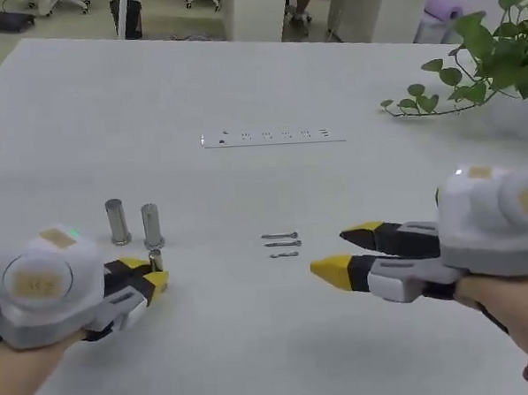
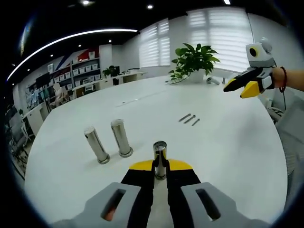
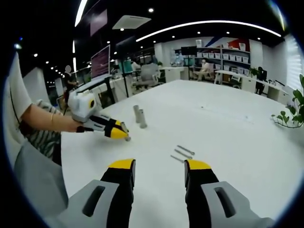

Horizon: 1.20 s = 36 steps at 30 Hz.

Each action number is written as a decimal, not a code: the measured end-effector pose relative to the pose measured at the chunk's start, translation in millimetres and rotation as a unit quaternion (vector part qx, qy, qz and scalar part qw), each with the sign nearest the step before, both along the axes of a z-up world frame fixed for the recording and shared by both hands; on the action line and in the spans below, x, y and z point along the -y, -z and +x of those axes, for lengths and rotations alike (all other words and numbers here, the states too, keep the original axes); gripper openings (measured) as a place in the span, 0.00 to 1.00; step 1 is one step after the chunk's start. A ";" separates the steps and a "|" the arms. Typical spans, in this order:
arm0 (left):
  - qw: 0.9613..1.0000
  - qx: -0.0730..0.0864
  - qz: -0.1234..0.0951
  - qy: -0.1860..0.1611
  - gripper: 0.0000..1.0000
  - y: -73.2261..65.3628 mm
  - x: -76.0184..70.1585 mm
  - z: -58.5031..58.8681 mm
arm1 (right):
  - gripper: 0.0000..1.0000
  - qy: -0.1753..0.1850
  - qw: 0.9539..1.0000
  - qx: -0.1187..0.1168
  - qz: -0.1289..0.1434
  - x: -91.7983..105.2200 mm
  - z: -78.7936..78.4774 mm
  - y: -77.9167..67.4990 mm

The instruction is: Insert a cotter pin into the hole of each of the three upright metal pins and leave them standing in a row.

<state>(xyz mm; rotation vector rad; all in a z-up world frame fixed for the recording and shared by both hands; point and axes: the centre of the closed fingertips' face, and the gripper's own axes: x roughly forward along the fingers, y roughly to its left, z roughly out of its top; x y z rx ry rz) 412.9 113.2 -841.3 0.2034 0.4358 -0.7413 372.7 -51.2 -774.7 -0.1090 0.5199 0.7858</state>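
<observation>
Three upright metal pins stand on the white table. Two of them stand free at the left, seen also in the left gripper view. My left gripper is shut on the third pin, which stands upright between its yellow tips. Three cotter pins lie side by side at the table's middle, also visible in the right gripper view. My right gripper hovers open just right of the cotter pins, nothing between its jaws.
A white power strip lies farther back on the table. A potted plant stands at the far right corner. Office chairs and desks stand beyond the table's far edge.
</observation>
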 end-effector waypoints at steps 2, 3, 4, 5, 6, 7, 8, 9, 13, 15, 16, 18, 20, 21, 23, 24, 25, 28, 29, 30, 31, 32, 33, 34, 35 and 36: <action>1.000 0.000 -0.002 0.013 0.07 1.5 8.7 -2.8 | 0.42 0.001 1.000 -0.002 -0.001 0.7 2.1 1.1; 1.000 0.000 -0.003 0.017 0.07 2.2 12.0 -3.5 | 0.42 0.002 1.000 -0.005 -0.002 1.1 3.1 2.6; 1.000 -0.003 -0.003 0.023 0.07 2.7 15.2 -6.4 | 0.42 0.002 1.000 -0.005 -0.004 1.3 3.4 3.3; 1.000 -0.003 -0.004 0.027 0.07 3.7 18.8 -6.2 | 0.42 0.001 1.000 -0.006 -0.005 1.3 3.5 3.9; 1.000 -0.003 -0.007 0.029 0.07 3.6 22.9 -7.7 | 0.41 0.000 1.000 -0.007 -0.005 1.1 3.5 4.6; 0.999 -0.007 -0.010 0.031 0.07 4.7 26.0 -8.6 | 0.41 -0.001 1.000 -0.008 -0.006 1.0 3.5 5.3; 0.999 -0.006 -0.012 0.037 0.07 5.1 28.4 -9.5 | 0.41 -0.002 1.000 -0.009 -0.007 0.8 3.4 6.6; 0.999 -0.005 -0.012 0.038 0.07 6.2 31.2 -10.1 | 0.41 -0.002 1.000 -0.010 -0.008 0.8 3.4 7.4; 0.998 -0.004 -0.016 0.057 0.07 5.8 43.2 -18.3 | 0.41 -0.001 1.000 -0.013 -0.012 4.3 5.5 10.7; 0.998 -0.005 -0.018 0.064 0.07 4.8 49.1 -23.6 | 0.41 -0.004 1.000 -0.014 -0.015 5.9 7.2 11.0; 0.997 -0.007 -0.021 0.070 0.07 3.9 52.5 -27.4 | 0.41 -0.006 1.000 -0.014 -0.020 7.1 8.1 11.3; 0.997 -0.008 -0.024 0.076 0.07 3.4 57.8 -32.1 | 0.40 -0.011 1.000 -0.015 -0.024 8.5 10.5 11.3; 0.996 -0.006 -0.021 0.084 0.07 3.1 61.6 -36.1 | 0.38 -0.014 0.999 -0.017 -0.026 8.9 11.9 11.4; 0.996 -0.005 -0.020 0.090 0.07 3.4 64.1 -38.7 | 0.37 -0.018 0.999 -0.018 -0.028 9.5 13.7 12.3; 0.995 -0.008 -0.023 0.098 0.07 2.8 66.9 -43.9 | 0.36 -0.024 0.999 -0.018 -0.035 8.7 15.3 13.2; 0.995 -0.009 -0.024 0.100 0.07 2.5 67.8 -45.6 | 0.36 -0.027 0.999 -0.018 -0.037 8.3 16.0 13.4; 0.994 -0.009 -0.023 0.104 0.07 2.6 69.2 -47.7 | 0.35 -0.032 0.999 -0.018 -0.040 6.5 16.3 13.5; 0.994 -0.012 -0.025 0.110 0.07 1.4 71.0 -50.9 | 0.34 -0.044 0.998 -0.019 -0.050 3.0 17.8 14.8; 0.993 -0.013 -0.026 0.111 0.07 1.4 71.5 -51.7 | 0.34 -0.047 0.997 -0.019 -0.053 1.4 18.0 15.4; 0.993 -0.012 -0.026 0.114 0.07 1.2 72.3 -53.2 | 0.34 -0.051 0.997 -0.020 -0.058 -0.2 17.8 16.9; 0.993 -0.013 -0.026 0.117 0.07 1.2 72.7 -54.4 | 0.34 -0.054 0.996 -0.020 -0.061 -1.5 17.6 17.9; 0.992 -0.013 -0.026 0.120 0.07 0.7 73.3 -55.9 | 0.33 -0.057 0.996 -0.019 -0.064 -3.3 17.5 19.1; 0.992 -0.013 -0.026 0.123 0.07 0.7 73.6 -57.1 | 0.33 -0.058 0.996 -0.020 -0.064 -4.6 17.4 20.1; 0.992 -0.014 -0.026 0.126 0.07 0.3 74.1 -58.0 | 0.33 -0.061 0.996 -0.023 -0.064 -6.2 17.1 21.9; 0.991 -0.014 -0.026 0.127 0.07 0.3 74.0 -58.4 | 0.33 -0.063 0.996 -0.023 -0.065 -6.7 17.0 22.6; 0.991 -0.014 -0.026 0.129 0.07 0.2 74.4 -58.4 | 0.33 -0.065 0.995 -0.026 -0.066 -7.9 16.6 24.6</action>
